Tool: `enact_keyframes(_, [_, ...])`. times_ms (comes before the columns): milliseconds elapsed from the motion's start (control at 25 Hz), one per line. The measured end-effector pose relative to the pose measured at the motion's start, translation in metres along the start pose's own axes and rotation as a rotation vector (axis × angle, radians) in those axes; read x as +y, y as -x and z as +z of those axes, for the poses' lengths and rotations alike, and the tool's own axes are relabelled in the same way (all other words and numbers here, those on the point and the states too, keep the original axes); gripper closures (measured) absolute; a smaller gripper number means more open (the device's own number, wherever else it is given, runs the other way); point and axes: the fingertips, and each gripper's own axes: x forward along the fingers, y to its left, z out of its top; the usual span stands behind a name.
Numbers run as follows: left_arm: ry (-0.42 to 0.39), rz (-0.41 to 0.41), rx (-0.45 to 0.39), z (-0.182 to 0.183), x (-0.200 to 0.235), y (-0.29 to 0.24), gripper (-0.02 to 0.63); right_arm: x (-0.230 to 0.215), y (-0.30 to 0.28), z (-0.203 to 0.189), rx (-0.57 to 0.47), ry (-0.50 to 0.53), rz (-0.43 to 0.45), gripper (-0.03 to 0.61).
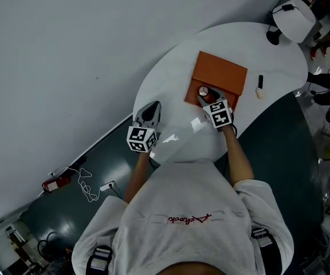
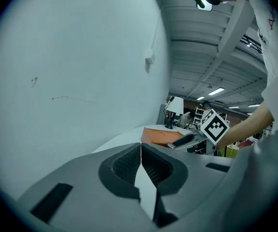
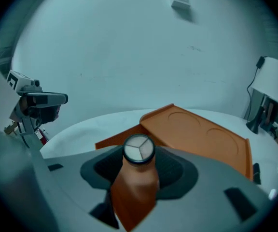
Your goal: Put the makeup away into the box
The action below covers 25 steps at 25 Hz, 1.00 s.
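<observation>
An orange box stands open on the white round table [image 1: 171, 79]; its lid [image 1: 222, 73] [image 3: 201, 134] has two round recesses and lies back. My right gripper [image 1: 206, 95] [image 3: 139, 166] is shut on a brown-orange makeup bottle [image 3: 135, 187] with a round white cap [image 3: 139, 149], held over the box's near side [image 3: 115, 140]. My left gripper [image 1: 150, 112] [image 2: 141, 166] is shut and empty over the table's left edge, well apart from the box [image 2: 158, 135]. A small black-and-beige makeup stick [image 1: 260, 86] lies on the table right of the box.
A white lamp [image 1: 294, 19] [image 3: 269, 88] stands at the table's far right end. A plain wall runs close along the table's left. Cables and a power strip [image 1: 90, 188] lie on the dark floor. Clutter sits beyond the table at right.
</observation>
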Motion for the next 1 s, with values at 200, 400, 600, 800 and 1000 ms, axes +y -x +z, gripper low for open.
enact_keyframes(200, [0.020,-0.001,0.026,-0.011,0.000,-0.013,0.601,0.001,-0.019,-0.015,0.063,0.038,0.050,0.356])
enact_keyframes(400, [0.038,0.006,0.047,-0.022,0.000,-0.022,0.601,0.000,-0.037,-0.023,0.117,0.056,0.097,0.356])
enact_keyframes(600, [0.048,0.012,0.053,-0.028,0.004,-0.025,0.601,0.005,-0.046,-0.029,0.196,0.093,0.134,0.356])
enact_keyframes(800, [0.047,0.012,0.051,-0.027,0.007,-0.024,0.601,0.006,-0.051,-0.042,0.290,0.089,0.145,0.356])
enact_keyframes(1000, [0.046,0.003,0.047,-0.025,0.006,-0.024,0.601,0.007,-0.052,-0.043,0.292,0.097,0.154,0.353])
